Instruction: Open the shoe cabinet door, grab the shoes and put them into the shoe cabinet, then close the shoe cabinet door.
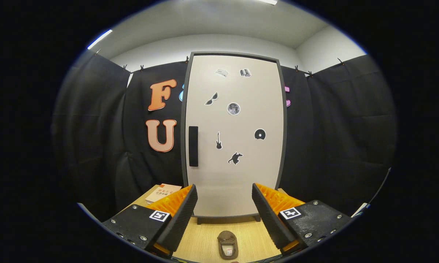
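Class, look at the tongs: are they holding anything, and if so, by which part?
Nothing is held. The tongs stand open and empty; the shoe lies untouched on the table between them.

Closed cabinet door (234,138) blocks beyond shoe (227,244).

The gripper view rides on the gripper (224,212), looking level and forward along its spread, empty fingers (183,215), low over the tabletop (204,237), facing the closed shoe cabinet door (234,138) squarely from fairly near.
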`<state>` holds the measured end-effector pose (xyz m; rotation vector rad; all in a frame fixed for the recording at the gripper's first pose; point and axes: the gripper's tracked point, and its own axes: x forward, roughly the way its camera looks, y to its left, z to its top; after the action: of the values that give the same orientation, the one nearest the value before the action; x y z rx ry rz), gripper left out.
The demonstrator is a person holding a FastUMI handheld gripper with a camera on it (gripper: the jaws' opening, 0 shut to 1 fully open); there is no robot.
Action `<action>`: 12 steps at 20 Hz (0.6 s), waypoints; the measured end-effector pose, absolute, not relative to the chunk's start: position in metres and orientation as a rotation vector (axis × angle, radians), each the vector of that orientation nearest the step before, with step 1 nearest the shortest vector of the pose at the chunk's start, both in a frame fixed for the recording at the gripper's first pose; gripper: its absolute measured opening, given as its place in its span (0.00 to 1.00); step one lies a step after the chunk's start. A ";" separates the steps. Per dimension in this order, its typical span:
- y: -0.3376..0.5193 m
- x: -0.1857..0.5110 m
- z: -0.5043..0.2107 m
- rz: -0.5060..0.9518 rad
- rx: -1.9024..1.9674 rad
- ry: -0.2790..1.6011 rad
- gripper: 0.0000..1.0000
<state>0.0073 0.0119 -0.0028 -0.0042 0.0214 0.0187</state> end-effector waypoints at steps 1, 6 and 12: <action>0.015 0.009 -0.004 0.023 -0.002 0.025 0.94; 0.040 0.028 -0.005 0.072 0.000 0.031 0.94; 0.063 0.067 0.003 0.118 -0.021 0.024 0.94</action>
<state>0.0666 0.0629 0.0035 -0.0206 0.0237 0.1175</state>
